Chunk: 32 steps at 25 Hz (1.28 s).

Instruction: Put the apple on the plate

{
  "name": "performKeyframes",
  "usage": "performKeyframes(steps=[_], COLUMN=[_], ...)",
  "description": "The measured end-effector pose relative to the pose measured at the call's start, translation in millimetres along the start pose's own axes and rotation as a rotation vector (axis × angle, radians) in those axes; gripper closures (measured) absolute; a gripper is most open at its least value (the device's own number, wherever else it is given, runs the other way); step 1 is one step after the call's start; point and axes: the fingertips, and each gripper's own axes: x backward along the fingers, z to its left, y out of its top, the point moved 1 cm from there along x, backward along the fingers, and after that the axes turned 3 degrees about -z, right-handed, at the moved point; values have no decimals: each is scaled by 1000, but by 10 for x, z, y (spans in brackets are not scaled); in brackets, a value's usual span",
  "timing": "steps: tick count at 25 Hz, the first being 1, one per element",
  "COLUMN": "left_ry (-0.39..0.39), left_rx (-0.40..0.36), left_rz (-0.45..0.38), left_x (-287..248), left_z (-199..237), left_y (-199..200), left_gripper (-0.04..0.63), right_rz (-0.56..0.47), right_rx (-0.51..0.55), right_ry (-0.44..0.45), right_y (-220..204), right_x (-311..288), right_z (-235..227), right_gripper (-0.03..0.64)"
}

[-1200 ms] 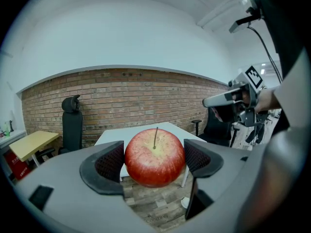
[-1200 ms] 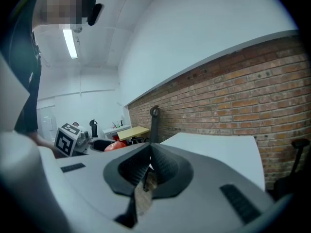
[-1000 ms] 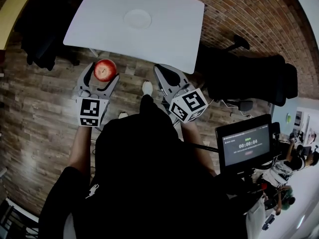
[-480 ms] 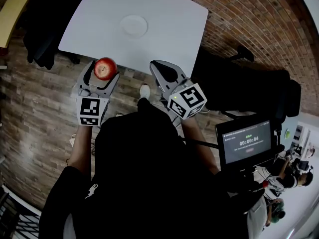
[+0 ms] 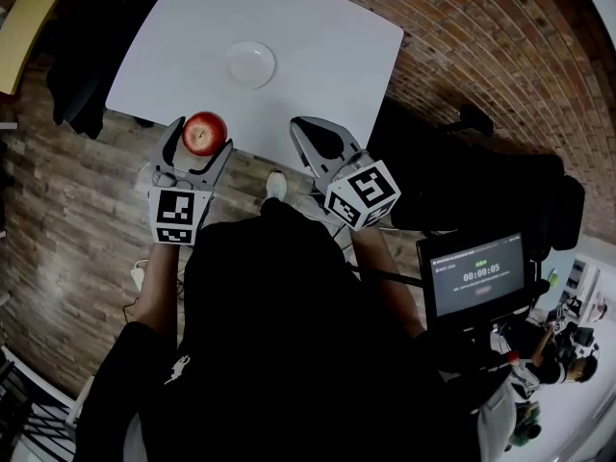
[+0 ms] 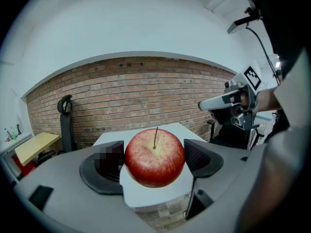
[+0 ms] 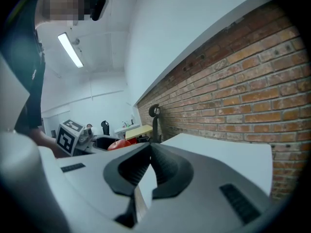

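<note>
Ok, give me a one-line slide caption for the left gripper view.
Left gripper holds a red apple, stem up, between its jaws, facing the white table and a brick wall.

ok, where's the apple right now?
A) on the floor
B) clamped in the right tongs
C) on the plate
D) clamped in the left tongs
D: the left gripper view shows the apple squeezed between the jaws of the left tongs, held short of the table, while the plate sits bare and the right tongs are shut on nothing.
</note>
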Motion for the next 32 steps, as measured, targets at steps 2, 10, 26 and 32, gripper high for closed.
performKeyframes(steps=[2, 10, 26, 32], left_ry=[3, 4, 52, 75], left_rx=[-2, -17, -11, 12], left_rz=[-3, 15, 53, 65], left_x=[2, -369, -661, -629], left_z=[4, -88, -238, -190], left_y=[11, 172, 259, 192], left_gripper=[206, 206, 206, 206], right_rz=[-1, -3, 8, 34], right_rx=[3, -18, -35, -34], right_ry=[5, 22, 110, 141], right_y=[-1, 43, 27, -28], right_x=[-18, -38, -129, -208], right_z=[12, -387, -741, -717], right_gripper=[614, 612, 613, 614])
